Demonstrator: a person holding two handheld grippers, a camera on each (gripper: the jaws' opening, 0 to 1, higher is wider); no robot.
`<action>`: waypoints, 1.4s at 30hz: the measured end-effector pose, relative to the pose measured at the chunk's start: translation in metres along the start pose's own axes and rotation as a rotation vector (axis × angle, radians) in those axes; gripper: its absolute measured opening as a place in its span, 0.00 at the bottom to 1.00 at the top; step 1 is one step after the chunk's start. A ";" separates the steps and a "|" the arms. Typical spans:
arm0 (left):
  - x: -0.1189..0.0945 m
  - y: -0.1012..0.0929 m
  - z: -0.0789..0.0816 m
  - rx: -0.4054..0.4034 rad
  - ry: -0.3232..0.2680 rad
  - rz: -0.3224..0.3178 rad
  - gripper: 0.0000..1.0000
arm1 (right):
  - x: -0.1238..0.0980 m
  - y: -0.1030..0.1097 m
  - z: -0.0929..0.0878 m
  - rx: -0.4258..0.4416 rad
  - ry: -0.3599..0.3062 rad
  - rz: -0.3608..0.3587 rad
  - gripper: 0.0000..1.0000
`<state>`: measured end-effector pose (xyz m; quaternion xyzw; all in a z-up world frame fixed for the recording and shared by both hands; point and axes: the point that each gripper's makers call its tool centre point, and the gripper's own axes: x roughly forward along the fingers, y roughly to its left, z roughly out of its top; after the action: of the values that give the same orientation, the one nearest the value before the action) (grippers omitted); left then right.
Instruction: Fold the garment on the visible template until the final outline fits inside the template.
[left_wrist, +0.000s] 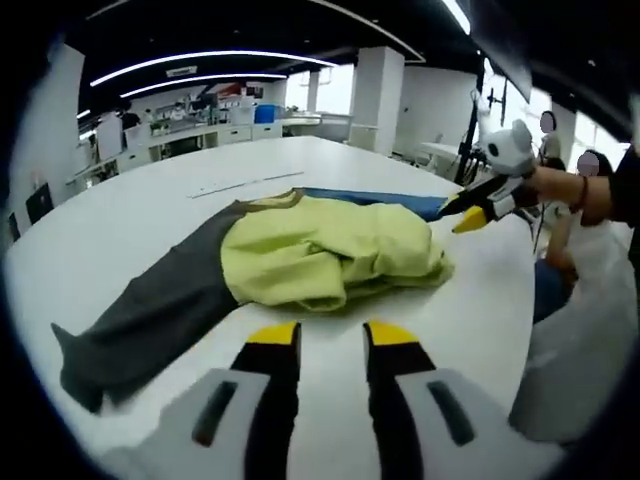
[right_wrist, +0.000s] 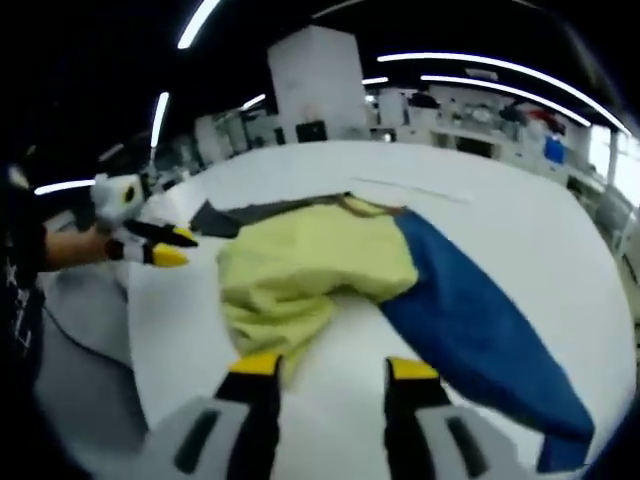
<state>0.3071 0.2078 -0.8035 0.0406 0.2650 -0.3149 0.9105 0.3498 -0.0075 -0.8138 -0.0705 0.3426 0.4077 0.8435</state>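
A garment with a yellow-green body (left_wrist: 320, 250), a grey sleeve (left_wrist: 150, 310) and a blue sleeve (left_wrist: 380, 200) lies bunched on the white table (left_wrist: 130, 220). My left gripper (left_wrist: 335, 335) hovers open just short of the body's near hem, holding nothing. My right gripper (left_wrist: 468, 213), held in a hand, sits at the far side by the blue sleeve. In the right gripper view the yellow body (right_wrist: 310, 260) lies ahead, with the blue sleeve (right_wrist: 480, 320) running right and the grey sleeve (right_wrist: 250, 212) behind. My right gripper (right_wrist: 335, 367) is open and empty; my left gripper (right_wrist: 178, 247) is at the left.
A thin straight line (left_wrist: 245, 183) marks the table beyond the garment. The table's rounded edge (left_wrist: 520, 330) drops off at the right, where a person (left_wrist: 590, 190) stands. Desks and white pillars (left_wrist: 375, 95) fill the background.
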 end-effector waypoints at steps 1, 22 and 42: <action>0.003 -0.002 0.000 -0.005 0.000 -0.004 0.20 | 0.003 0.001 -0.002 0.001 0.002 0.004 0.36; 0.050 0.000 -0.010 0.060 0.048 0.052 0.13 | 0.030 0.025 -0.020 0.008 0.038 0.076 0.16; 0.043 0.009 0.012 -0.082 -0.010 0.060 0.00 | 0.026 0.034 -0.013 -0.048 0.016 0.082 0.00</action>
<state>0.3463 0.1885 -0.8165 0.0094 0.2718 -0.2765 0.9217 0.3292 0.0266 -0.8349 -0.0799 0.3419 0.4495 0.8214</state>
